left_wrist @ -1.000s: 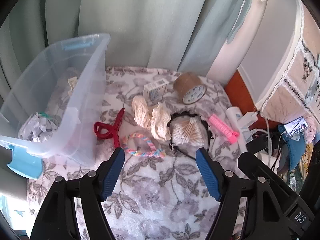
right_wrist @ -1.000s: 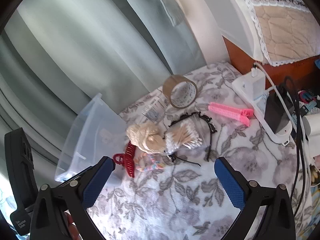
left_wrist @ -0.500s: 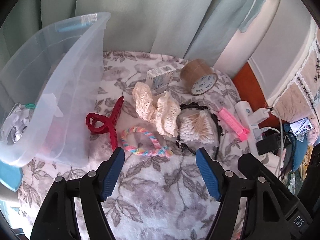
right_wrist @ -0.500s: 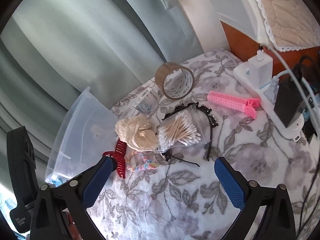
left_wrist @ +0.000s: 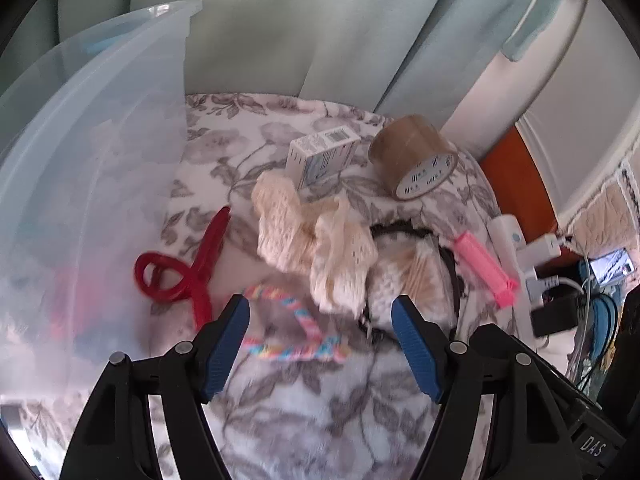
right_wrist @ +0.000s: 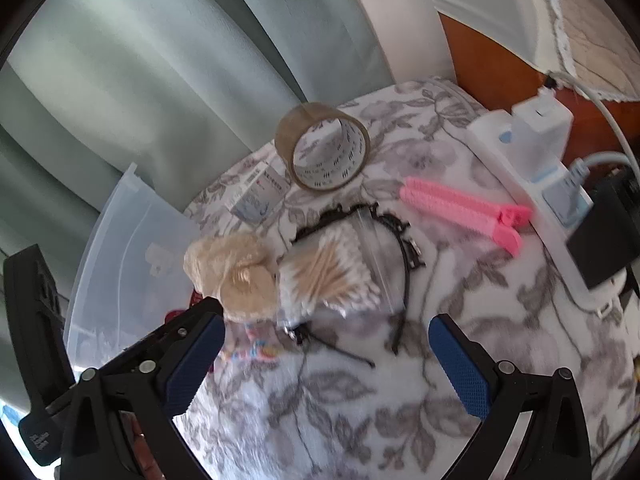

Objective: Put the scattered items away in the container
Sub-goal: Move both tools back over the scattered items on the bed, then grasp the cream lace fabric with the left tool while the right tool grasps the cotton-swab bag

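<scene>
Translucent plastic is forming the container, a smooth-walled tub sitting at the left edge of the table, which is wearing a fleecy white cover printed with grey flowers. Beside the tub a glossy red claw clip is lying flat, near a pastel braided hair tie. Cream crocheted lace is bunching in ruffles against a clear bag of cotton swabs, which is resting on a black scalloped headband. Behind them a small white box is showing a barcode, its other print too small to read, and a roll of brown packing tape is standing on edge, dashes printed inside its core. A ridged pink clip is lying next to a white power strip. The left gripper is hovering with jaws wide and empty; "DAS" is showing on its body. The right gripper is likewise gaping wide, gripping nothing
</scene>
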`<control>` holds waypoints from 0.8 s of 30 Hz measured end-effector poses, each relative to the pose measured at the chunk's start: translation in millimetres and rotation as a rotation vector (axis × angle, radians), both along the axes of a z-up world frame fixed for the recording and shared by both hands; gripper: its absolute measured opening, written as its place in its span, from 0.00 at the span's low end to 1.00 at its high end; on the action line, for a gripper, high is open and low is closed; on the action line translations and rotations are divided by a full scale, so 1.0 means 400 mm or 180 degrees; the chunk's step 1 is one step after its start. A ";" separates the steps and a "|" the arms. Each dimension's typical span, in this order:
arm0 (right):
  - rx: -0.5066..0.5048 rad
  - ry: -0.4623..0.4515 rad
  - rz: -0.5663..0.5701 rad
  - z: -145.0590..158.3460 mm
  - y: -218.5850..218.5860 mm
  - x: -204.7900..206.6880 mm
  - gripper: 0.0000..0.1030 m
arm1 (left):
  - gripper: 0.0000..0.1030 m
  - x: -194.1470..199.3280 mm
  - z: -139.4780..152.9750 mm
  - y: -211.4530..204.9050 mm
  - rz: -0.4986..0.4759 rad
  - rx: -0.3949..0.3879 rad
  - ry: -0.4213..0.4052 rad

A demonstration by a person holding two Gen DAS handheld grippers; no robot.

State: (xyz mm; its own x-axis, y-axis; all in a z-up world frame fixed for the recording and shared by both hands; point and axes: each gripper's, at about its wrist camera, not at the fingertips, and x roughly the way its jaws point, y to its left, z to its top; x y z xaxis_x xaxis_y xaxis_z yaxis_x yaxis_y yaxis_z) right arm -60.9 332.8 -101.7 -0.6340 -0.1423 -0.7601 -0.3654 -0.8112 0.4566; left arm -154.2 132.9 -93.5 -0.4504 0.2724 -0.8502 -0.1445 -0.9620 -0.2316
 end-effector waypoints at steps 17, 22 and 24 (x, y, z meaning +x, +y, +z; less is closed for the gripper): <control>-0.0263 0.0001 0.0081 -0.088 0.012 -0.102 0.82 | 0.69 -0.113 -0.072 0.000 0.0081 0.0177 -0.0092; -0.0218 -0.0098 0.0045 -0.116 0.019 -0.126 0.80 | 0.69 -0.130 -0.095 0.001 0.0061 0.0203 -0.0129; -0.0184 -0.0113 0.0030 -0.123 0.021 -0.136 0.81 | 0.69 -0.140 -0.105 0.003 0.0076 0.0171 -0.0178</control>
State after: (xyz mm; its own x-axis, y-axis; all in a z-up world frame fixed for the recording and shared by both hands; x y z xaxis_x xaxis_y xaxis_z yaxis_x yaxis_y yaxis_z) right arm -115.4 341.3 -151.0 -0.6051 -0.1924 -0.7726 -0.3748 -0.7873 0.4896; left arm -210.0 134.3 -135.7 -0.4095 0.3080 -0.8588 -0.1070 -0.9510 -0.2901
